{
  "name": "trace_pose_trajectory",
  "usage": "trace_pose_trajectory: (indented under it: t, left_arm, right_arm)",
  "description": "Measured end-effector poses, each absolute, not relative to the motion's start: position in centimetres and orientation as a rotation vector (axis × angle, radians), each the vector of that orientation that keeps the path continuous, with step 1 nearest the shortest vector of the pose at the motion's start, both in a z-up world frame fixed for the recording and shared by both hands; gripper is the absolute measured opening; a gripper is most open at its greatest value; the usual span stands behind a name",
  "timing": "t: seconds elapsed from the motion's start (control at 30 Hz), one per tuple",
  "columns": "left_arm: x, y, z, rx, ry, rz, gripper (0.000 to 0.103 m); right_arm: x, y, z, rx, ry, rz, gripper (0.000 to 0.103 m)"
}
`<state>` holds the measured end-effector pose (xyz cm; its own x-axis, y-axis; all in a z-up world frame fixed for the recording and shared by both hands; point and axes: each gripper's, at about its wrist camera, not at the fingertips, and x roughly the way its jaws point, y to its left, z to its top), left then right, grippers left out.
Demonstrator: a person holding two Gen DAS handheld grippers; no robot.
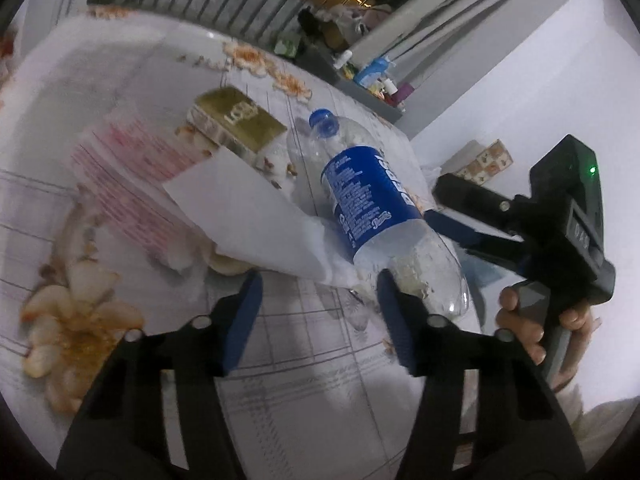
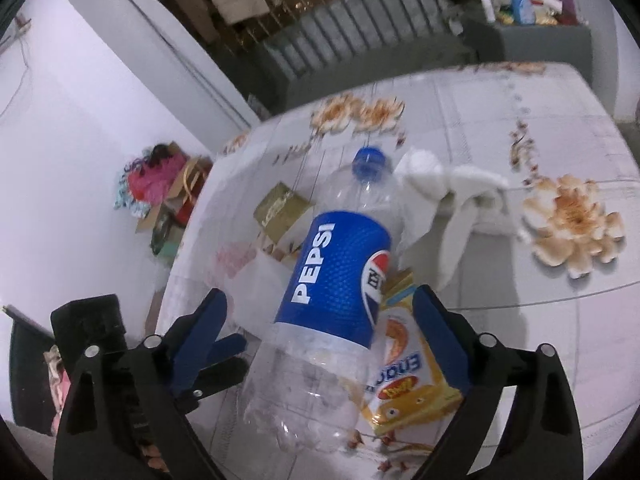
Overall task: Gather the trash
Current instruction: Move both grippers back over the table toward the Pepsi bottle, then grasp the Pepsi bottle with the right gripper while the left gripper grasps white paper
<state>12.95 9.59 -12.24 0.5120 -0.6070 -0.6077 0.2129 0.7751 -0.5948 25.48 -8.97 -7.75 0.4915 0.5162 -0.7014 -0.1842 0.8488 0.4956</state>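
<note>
while both grippers hover over the litter on the desk [image 2: 520,92], we take the pepsi bottle [image 2: 340,272] as the piece in hand. it lies on its side on the flowered cloth, blue cap pointing away from us, its clear base nearest the cameras. a white sheet of paper [image 1: 240,208] is tucked under one side of it, a yellow snack wrapper [image 2: 404,364] lies just beside the other, and a gold box [image 1: 236,124] and a crumpled white tissue [image 2: 440,184] sit further back.

our right gripper [image 2: 320,320] stands spread wide, one finger on each side of the bottle's lower body, with no pad pressing on it yet. our left gripper [image 1: 320,284] is about half spread, holding nothing, aimed at the paper's edge, its right finger just beside the bottle's base; whether that finger touches the plastic is hard to tell through the blur.

to do this well, we should centre the right gripper over the labelled middle, where the wall looks stiffest, and close slowly, since an empty bottle may buckle or squirt out. we keep the wrapper clear of the pads.
</note>
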Motion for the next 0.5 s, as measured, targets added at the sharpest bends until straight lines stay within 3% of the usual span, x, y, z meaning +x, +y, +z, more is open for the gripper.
trace_pose_trajectory:
  t: [0.13, 0.3, 0.5]
  left_arm:
    - [13.9, 9.3, -13.0, -0.501, 0.947, -0.490, 0.044]
    - [15.1, 9.0, -13.8, -0.505, 0.981, -0.446, 0.038]
    - [15.5, 9.4, -13.8, -0.539, 0.953, -0.425, 0.030]
  right_arm:
    - [26.4, -8.6, -8.8, 0.388, 1.022, 0.455, 0.084]
    - [26.5, -8.4, -10.0, 0.383, 1.074, 0.462, 0.066]
    - [26.1, -9.1, -10.1, 0.388, 1.072, 0.478, 0.062]
